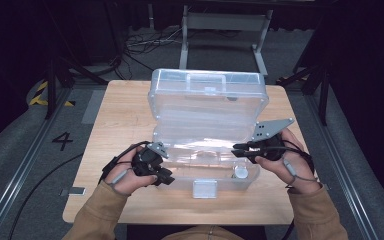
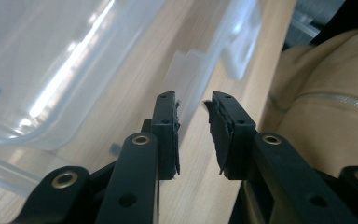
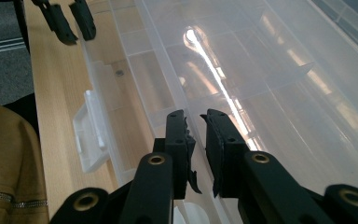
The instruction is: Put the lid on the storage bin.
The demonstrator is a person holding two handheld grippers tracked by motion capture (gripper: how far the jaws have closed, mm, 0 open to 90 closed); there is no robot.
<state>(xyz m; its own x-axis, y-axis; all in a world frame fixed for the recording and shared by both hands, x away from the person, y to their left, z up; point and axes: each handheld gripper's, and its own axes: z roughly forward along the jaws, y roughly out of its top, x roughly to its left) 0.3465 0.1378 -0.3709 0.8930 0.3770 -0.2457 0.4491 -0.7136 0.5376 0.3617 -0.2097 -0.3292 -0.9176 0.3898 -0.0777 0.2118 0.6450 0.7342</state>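
Both tongs are released: left tongs (image 1: 166,178) and right tongs (image 1: 236,148) flank the open clear box (image 1: 207,107); grip its front wall squarely.

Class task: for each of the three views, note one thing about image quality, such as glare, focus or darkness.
High view: the surroundings are dark, while the light wooden table is evenly lit. Left gripper view: the clear plastic compartment box is blurred, with a white glare streak; the left claw is sharper. Right gripper view: a bright glare streak runs along the box floor beyond the right claw.
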